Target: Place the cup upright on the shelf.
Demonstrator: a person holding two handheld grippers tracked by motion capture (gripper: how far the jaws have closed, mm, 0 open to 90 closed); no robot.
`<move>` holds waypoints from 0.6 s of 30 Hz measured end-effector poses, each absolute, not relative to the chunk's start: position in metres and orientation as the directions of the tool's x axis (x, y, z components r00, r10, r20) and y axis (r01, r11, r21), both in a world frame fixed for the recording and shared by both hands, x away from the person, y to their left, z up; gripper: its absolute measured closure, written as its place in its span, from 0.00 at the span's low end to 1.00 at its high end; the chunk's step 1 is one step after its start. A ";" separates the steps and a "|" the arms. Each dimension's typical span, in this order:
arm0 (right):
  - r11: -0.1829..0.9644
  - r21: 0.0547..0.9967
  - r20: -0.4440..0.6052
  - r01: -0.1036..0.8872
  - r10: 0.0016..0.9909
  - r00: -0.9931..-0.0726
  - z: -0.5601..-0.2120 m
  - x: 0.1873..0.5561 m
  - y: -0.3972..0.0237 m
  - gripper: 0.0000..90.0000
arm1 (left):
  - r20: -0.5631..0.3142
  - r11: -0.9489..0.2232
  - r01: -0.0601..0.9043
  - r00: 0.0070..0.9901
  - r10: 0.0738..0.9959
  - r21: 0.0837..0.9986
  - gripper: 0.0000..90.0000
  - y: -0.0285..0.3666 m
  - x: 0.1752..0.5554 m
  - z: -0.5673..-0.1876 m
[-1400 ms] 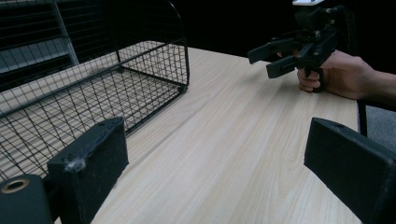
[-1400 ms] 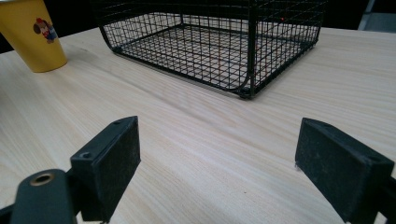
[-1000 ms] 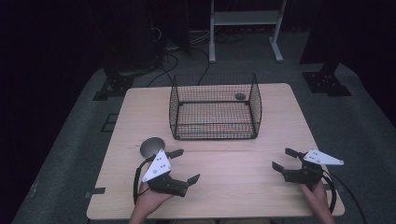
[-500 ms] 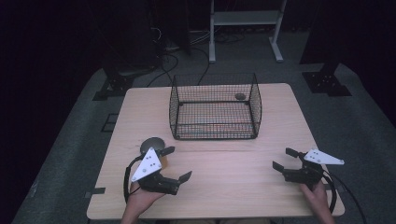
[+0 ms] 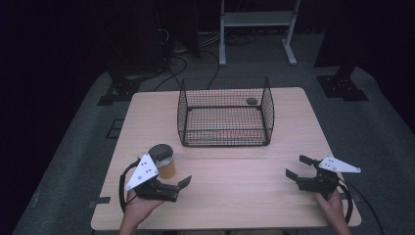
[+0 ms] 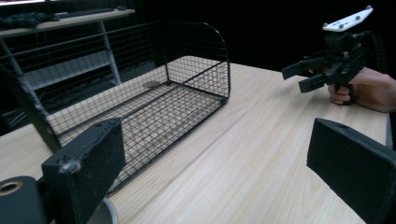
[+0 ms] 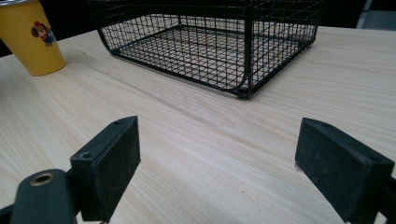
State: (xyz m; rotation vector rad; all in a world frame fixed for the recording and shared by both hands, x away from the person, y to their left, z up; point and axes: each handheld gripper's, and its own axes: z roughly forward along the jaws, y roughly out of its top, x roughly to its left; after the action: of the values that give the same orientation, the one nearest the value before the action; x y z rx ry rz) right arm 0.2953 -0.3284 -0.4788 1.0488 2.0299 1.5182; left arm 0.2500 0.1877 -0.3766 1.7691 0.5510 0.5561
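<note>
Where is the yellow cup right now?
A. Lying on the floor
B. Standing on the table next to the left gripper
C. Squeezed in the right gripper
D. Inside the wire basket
B. The yellow cup stands upright on the table, right beside the left gripper, whose open jaws hold nothing; the wire basket sits farther back, apart from the cup.
</note>
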 end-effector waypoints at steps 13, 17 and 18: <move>0.128 0.935 0.122 0.331 0.759 -0.639 -0.479 0.295 -0.329 0.14 | 0.091 -0.228 0.102 0.705 0.703 0.968 0.02 0.213 0.257 -0.381; 0.128 0.935 0.122 0.331 0.759 -0.639 -0.479 0.295 -0.329 0.14 | 0.086 -0.222 0.110 0.692 0.716 0.969 0.00 0.218 0.259 -0.384; 0.128 0.935 0.122 0.331 0.759 -0.639 -0.479 0.295 -0.329 0.14 | 0.080 -0.214 0.110 0.689 0.720 0.971 0.00 0.220 0.260 -0.385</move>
State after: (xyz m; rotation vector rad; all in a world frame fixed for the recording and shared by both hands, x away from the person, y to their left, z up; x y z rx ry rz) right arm 0.2954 -0.3287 -0.4788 1.0524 2.0284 1.5191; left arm 0.2596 0.2199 -0.3847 1.7210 0.6710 0.6433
